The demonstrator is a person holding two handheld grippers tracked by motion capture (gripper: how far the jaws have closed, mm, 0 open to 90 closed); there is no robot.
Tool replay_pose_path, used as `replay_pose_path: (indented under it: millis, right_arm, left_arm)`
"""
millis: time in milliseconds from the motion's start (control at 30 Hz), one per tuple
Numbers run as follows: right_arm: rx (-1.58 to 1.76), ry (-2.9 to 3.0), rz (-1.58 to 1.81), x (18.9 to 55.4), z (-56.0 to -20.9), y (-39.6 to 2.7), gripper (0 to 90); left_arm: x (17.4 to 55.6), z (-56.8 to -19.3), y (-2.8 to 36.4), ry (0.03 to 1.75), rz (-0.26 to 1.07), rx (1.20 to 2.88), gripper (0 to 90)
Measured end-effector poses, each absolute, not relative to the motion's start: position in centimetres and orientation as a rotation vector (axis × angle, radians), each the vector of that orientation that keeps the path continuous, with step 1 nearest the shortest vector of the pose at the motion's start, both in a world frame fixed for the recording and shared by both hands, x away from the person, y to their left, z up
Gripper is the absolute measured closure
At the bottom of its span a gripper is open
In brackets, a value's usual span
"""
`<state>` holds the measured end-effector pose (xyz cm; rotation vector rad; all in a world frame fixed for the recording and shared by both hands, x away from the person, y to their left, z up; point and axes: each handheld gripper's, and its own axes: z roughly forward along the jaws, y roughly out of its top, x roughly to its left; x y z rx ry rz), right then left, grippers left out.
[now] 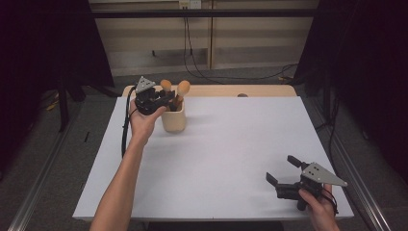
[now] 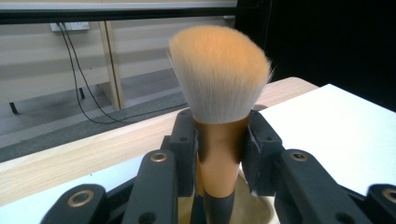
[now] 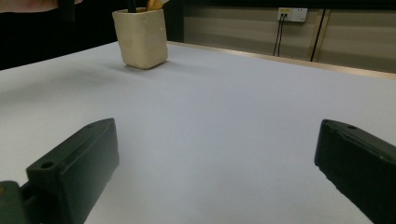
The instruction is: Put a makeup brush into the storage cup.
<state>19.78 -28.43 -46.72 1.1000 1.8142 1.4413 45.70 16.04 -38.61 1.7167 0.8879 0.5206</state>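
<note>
- The person's left forearm reaches up the left side of the table (image 1: 216,159), wrist bent so the left gripper (image 1: 169,99) points sideways across the top of a cream cup (image 1: 173,120).
- In the left gripper view, that gripper (image 2: 219,140) has its jaws pressed on both sides of the copper-coloured neck of a makeup brush (image 2: 219,74), just under the bristles.
- The brush stands upright, bristles up, its dark handle running down into the cup below.
- In the high view the held brush (image 1: 183,88) rises from the cup, and a second brush (image 1: 166,85) with a rounded tan head stands just beside it, closer to the gripper's body.
- The cup sits near the table's far left corner, well apart from the right hand.
- The right gripper (image 1: 284,169) is held low over the near right corner of the table, pointing left and away across the surface; its jaws stand wide apart with nothing between them.
- From the right gripper view, bare white table lies between that gripper (image 3: 215,168) and the cup (image 3: 141,37) far ahead.
- Cables (image 1: 192,57) trail along the floor beyond the table's wooden far edge.
</note>
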Motion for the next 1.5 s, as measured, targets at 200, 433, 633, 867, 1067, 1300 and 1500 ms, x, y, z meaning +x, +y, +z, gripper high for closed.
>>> replay_pose_path:
  millis: [200,433,633,867,1067,1300,1500]
  right_arm:
    - [1.099,1.823,1.445,19.8,-46.7,-28.3,0.0]
    - [1.094,1.831,1.442,19.8,-46.8,-28.3,0.0]
    - [1.096,1.833,1.444,19.8,-46.8,-28.3,0.0]
    - [1.096,1.833,1.442,19.8,-46.8,-28.3,0.0]
    - [1.109,1.824,1.437,20.0,-46.9,-28.5,0.0]
    - [1.126,1.798,1.440,19.9,-46.9,-28.9,0.0]
    - [1.133,1.800,1.443,20.1,-47.0,-28.9,0.0]
  left_arm:
    - [45.6,-39.0,16.1,0.888,0.524,1.730,68.4]
    - [45.6,-39.4,16.0,0.907,0.532,1.750,47.3]
    - [45.5,-39.6,16.0,0.939,0.571,1.734,22.8]
    - [45.3,-39.7,16.4,0.940,0.563,1.706,8.8]
    - [45.2,-39.6,16.8,0.933,0.540,1.678,3.0]
    - [44.5,-39.4,17.0,0.894,0.521,1.677,2.4]
    - [43.7,-38.8,17.3,0.883,0.537,1.668,2.5]
